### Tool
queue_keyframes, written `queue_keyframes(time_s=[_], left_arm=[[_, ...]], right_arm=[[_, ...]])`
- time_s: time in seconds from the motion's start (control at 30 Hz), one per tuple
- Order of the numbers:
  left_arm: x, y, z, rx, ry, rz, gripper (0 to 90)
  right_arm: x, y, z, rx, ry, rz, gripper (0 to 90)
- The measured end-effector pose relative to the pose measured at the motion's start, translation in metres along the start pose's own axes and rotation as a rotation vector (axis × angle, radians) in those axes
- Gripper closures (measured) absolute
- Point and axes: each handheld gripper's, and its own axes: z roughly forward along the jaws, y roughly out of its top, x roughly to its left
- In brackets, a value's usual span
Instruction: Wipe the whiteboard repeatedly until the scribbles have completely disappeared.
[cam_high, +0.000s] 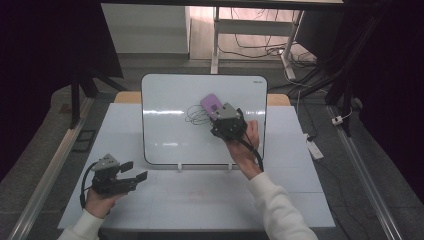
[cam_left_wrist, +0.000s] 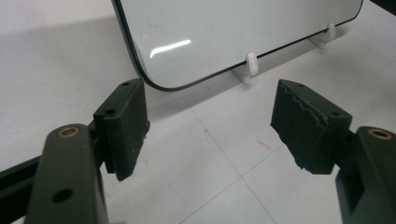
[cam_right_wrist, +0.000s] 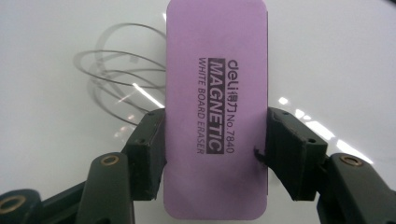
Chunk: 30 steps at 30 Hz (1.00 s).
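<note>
My right claw is clamped on a purple eraser, one jaw pressed against each long side. In the right gripper view the eraser's printed face is towards me, reading "deli MAGNETIC WHITE BOARD ERASER No.7840". It sits flat against the whiteboard, and its left edge overlaps a scribble of looping dark lines drawn there.

From the high view I see the whiteboard standing tilted back on two small white feet near the middle of the white counter. The eraser is on the upper middle of the board, with the right claw just below it and the right hand coming up from the lower right in a white sleeve. The scribble lies just left of the eraser.

My left claw is well apart from the board, low over the counter at the front left, held by my left hand. In the left gripper view its jaws stand wide apart with nothing between them, just bare counter. Beyond them I can see the board's rounded lower corner and one white foot.
</note>
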Motion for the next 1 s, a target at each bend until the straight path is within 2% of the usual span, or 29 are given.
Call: queue_keyframes(time_s=[0.17, 0.23, 0.3, 0.37, 0.4, 0.43, 0.5, 0.6, 0.7, 0.73, 0.83, 1.0], left_arm=[[0.0, 0.0, -0.001, -0.003, -0.001, 0.0, 27.8], [0.0, 0.0, -0.001, -0.002, 0.0, 0.0, 27.8], [0.0, 0.0, -0.001, -0.004, 0.0, -0.001, 27.8], [0.0, 0.0, -0.001, -0.004, 0.0, 0.001, 27.8], [0.0, 0.0, -0.001, -0.003, -0.001, 0.001, 27.8], [0.001, 0.0, -0.001, -0.003, -0.001, 0.0, 27.8], [0.001, 0.0, -0.001, -0.003, -0.001, -0.002, 27.8], [0.001, 0.0, 0.0, -0.002, -0.001, -0.003, 27.8], [0.001, 0.0, 0.0, -0.002, 0.0, -0.001, 27.8], [0.001, 0.0, 0.0, -0.002, 0.0, 0.0, 27.8], [0.0, 0.0, 0.0, -0.002, 0.0, 0.001, 27.8], [0.001, 0.0, -0.001, -0.004, -0.001, -0.002, 27.8]], right_arm=[[0.025, 0.005, 0.006, -0.004, 0.036, -0.04, 40.9], [0.032, 0.005, 0.007, -0.009, 0.064, -0.041, 40.9], [0.038, 0.006, 0.008, -0.009, 0.07, -0.045, 40.9], [0.037, 0.006, 0.008, -0.014, 0.08, -0.035, 40.9], [0.032, 0.005, 0.007, -0.02, 0.099, -0.005, 40.9], [0.03, 0.005, 0.007, -0.02, 0.098, 0.008, 40.9], [0.022, 0.005, 0.005, -0.024, 0.061, 0.018, 40.9], [0.004, 0.002, 0.002, -0.033, 0.04, 0.084, 40.9], [-0.007, 0.001, 0.0, -0.036, 0.028, 0.122, 40.9], [-0.008, 0.001, 0.0, -0.035, 0.03, 0.127, 40.9], [-0.002, 0.003, 0.002, -0.036, 0.021, 0.102, 40.9], [0.019, 0.01, 0.008, -0.039, 0.077, 0.083, 40.9]])
